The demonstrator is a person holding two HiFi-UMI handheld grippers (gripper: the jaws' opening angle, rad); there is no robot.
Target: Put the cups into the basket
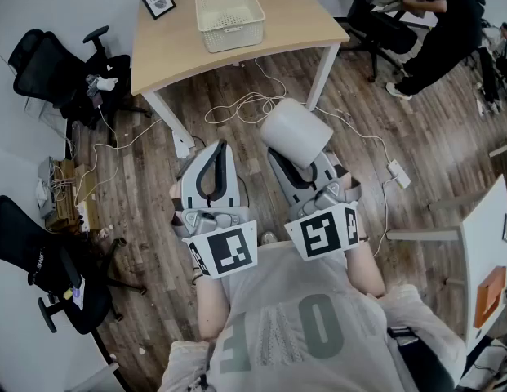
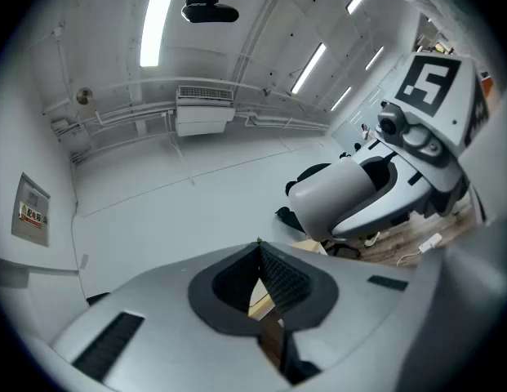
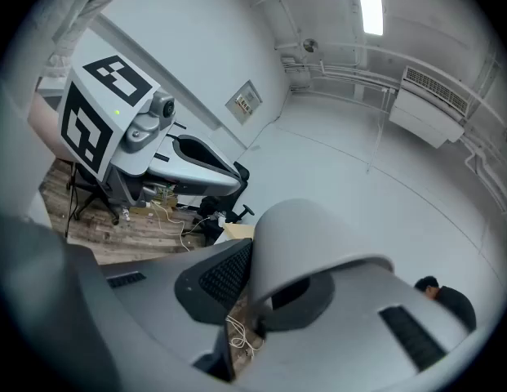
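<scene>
A pale grey cup [image 1: 295, 134] lies on its side in my right gripper [image 1: 297, 157], which is shut on it above the wooden floor. In the right gripper view the cup [image 3: 306, 237] sits clamped between the dark pads of the right gripper [image 3: 251, 250]. My left gripper [image 1: 215, 147] is beside it, shut and empty; in the left gripper view its tips [image 2: 259, 246] meet with nothing between them. That view also shows the held cup [image 2: 341, 198] at the right. The white mesh basket [image 1: 229, 16] stands on the wooden table [image 1: 294, 19] ahead, and it looks empty.
A small framed picture [image 1: 158, 1] stands at the table's far left. White cables [image 1: 246, 103] and a power strip [image 1: 398, 172] lie on the floor under and beside the table. Black office chairs [image 1: 51, 70] stand at the left. A person [image 1: 449, 23] is at the back right.
</scene>
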